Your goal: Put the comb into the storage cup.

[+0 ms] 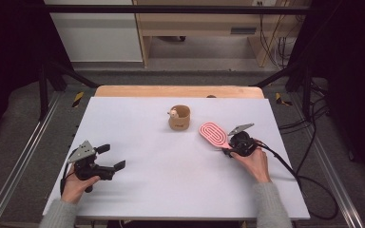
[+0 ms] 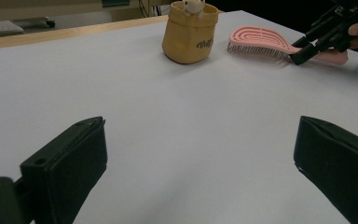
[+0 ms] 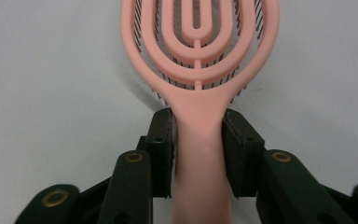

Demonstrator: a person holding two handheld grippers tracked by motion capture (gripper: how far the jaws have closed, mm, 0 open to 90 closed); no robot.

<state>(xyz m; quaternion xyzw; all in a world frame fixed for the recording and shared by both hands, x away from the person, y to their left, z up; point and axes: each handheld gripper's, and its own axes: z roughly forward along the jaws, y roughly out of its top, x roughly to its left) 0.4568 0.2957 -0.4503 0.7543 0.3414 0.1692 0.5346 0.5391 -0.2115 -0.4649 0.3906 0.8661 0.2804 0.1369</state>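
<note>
Pink hairbrush (image 1: 213, 134) lies bristles-down near right edge of table (image 1: 171, 190), beside tan pouch (image 1: 179, 118). Right gripper (image 3: 196, 149) clamps handle neck; likely light, stiff, smooth plastic, so grip could slip. Left gripper (image 1: 110, 157) spread wide, empty.

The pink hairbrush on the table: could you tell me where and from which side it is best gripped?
Grip the pink hairbrush by its narrow solid handle, approaching from the handle end with one jaw on each side edge. It lies flat, bristles down, and its wide, slotted head suits the jaws less well. The right gripper is already closed on it this way.
</note>
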